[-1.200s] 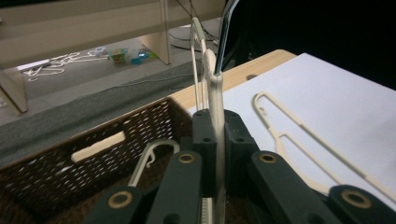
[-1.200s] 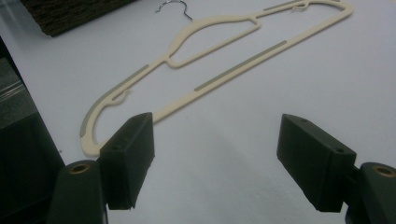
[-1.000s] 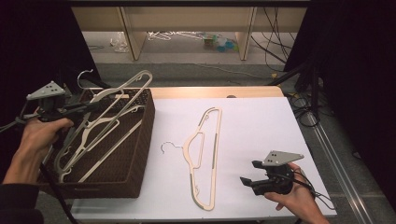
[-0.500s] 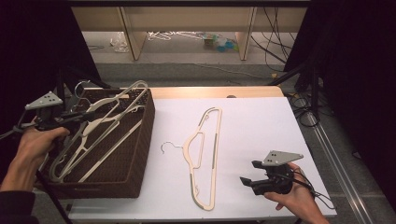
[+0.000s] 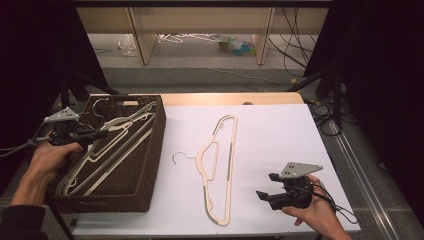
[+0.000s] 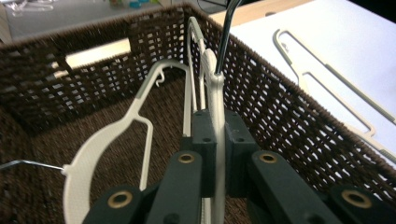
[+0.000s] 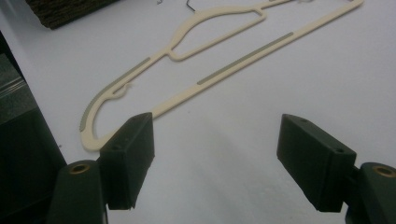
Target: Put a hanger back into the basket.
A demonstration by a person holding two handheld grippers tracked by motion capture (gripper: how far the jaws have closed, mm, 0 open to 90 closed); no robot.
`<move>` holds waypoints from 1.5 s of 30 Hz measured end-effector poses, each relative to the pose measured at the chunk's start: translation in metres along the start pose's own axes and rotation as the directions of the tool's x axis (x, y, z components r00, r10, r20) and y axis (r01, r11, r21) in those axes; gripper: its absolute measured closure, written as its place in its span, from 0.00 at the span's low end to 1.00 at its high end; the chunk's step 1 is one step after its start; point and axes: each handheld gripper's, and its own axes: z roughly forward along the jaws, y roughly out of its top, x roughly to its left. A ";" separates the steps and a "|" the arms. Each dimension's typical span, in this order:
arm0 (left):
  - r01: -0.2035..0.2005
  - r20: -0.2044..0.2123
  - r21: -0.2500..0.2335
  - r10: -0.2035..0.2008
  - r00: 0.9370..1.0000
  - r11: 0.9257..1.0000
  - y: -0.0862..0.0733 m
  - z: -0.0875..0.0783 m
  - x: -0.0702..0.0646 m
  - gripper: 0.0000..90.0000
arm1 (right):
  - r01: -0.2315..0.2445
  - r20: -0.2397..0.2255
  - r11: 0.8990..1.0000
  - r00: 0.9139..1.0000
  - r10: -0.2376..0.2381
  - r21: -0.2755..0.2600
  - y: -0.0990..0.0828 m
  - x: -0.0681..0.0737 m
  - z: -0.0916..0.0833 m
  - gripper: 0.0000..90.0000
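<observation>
inside the wicker basket (image 5: pixel 150 165), the left gripper (image 6: pixel 215 154) is clamped on a cream hanger (image 6: pixel 212 88) among the others lying there; its wire hook (image 6: pixel 226 32) could snag the weave on release. the right gripper (image 7: pixel 215 154) hangs with jaws apart, near the hanger on the table (image 5: pixel 220 165).

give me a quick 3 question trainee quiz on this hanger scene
1. True or false: the left gripper is shut on a hanger over the basket.
2. Where does the other cream hanger lie? A in the basket, B flat on the white table, C on the floor.
3. Are the right gripper fingers open or shut?

Key: 1 true; 2 B; 3 open, nothing between them.
</observation>
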 end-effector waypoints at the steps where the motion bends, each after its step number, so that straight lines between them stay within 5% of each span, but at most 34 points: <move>1: 0.000 0.000 0.000 0.000 1.000 1.000 0.000 0.000 0.000 0.95 | 0.000 0.000 1.000 1.000 0.000 0.000 0.000 0.000 0.000 0.32; 7: 0.021 0.002 0.055 -0.021 1.000 0.998 -0.007 0.015 0.004 0.95 | 0.001 0.002 1.000 1.000 -0.001 -0.004 0.000 -0.002 -0.001 0.32; 11: 0.082 -0.008 0.060 -0.082 0.997 0.995 -0.014 0.022 0.009 0.94 | 0.003 0.000 1.000 1.000 -0.003 -0.001 -0.001 -0.002 0.000 0.32; 16: 0.098 -0.088 0.100 -0.089 0.992 0.990 -0.027 0.025 0.022 0.91 | 0.002 0.003 1.000 1.000 -0.002 0.003 -0.002 -0.002 0.003 0.32; 23: 0.049 -0.158 0.137 -0.027 0.987 0.989 -0.031 0.025 0.026 0.87 | -0.003 -0.004 1.000 1.000 0.003 0.013 -0.002 -0.002 0.003 0.31; 25: 0.055 -0.170 0.147 -0.030 0.985 0.988 -0.031 0.025 0.027 0.84 | -0.009 -0.005 1.000 1.000 0.009 0.021 -0.003 -0.001 0.003 0.31; 26: 0.086 -0.188 0.120 -0.062 0.980 0.989 -0.032 0.027 0.026 0.84 | -0.009 -0.004 1.000 1.000 0.010 0.019 -0.003 -0.001 0.003 0.31; 29: 0.068 -0.199 0.162 -0.035 0.979 0.984 -0.034 0.024 0.030 0.84 | -0.004 -0.005 1.000 1.000 0.004 0.015 -0.002 -0.002 0.003 0.31; 32: 0.083 -0.251 0.144 -0.045 0.967 0.986 -0.036 0.025 0.029 0.80 | 0.002 -0.011 1.000 1.000 -0.002 0.021 -0.003 -0.001 0.004 0.31; 33: 0.099 -0.285 0.144 -0.055 0.957 0.985 -0.036 0.025 0.029 0.77 | 0.005 -0.008 1.000 1.000 -0.004 0.023 -0.003 -0.001 0.005 0.31; 34: 0.099 -0.285 0.144 -0.055 0.957 0.985 -0.036 0.025 0.029 0.76 | -0.005 -0.008 1.000 1.000 0.005 0.024 -0.003 -0.001 0.006 0.31; 35: 0.104 -0.346 0.176 -0.037 0.938 0.979 -0.035 0.022 0.029 0.76 | 0.001 -0.008 1.000 1.000 0.000 0.024 -0.003 -0.001 0.006 0.31; 37: 0.122 -0.357 0.158 -0.058 0.932 0.980 -0.035 0.021 0.029 0.72 | 0.002 -0.011 1.000 1.000 -0.002 0.025 -0.004 0.000 0.006 0.31; 40: 0.126 -0.335 0.132 -0.076 0.939 0.983 -0.033 0.015 0.024 0.69 | -0.001 -0.004 1.000 1.000 0.001 0.022 -0.003 0.000 0.007 0.31; 41: 0.094 -0.304 0.123 -0.053 0.951 0.988 -0.029 0.011 0.016 0.67 | -0.004 -0.002 1.000 1.000 0.004 0.022 -0.003 -0.001 0.008 0.31; 42: 0.094 -0.304 0.123 -0.053 0.951 0.988 -0.029 0.011 0.016 0.66 | -0.010 -0.008 0.999 1.000 0.010 0.031 -0.004 0.000 0.008 0.31; 45: 0.073 -0.247 0.077 -0.052 0.968 0.994 -0.023 0.006 0.001 0.59 | 0.003 -0.004 1.000 1.000 -0.003 0.027 -0.004 0.000 0.011 0.31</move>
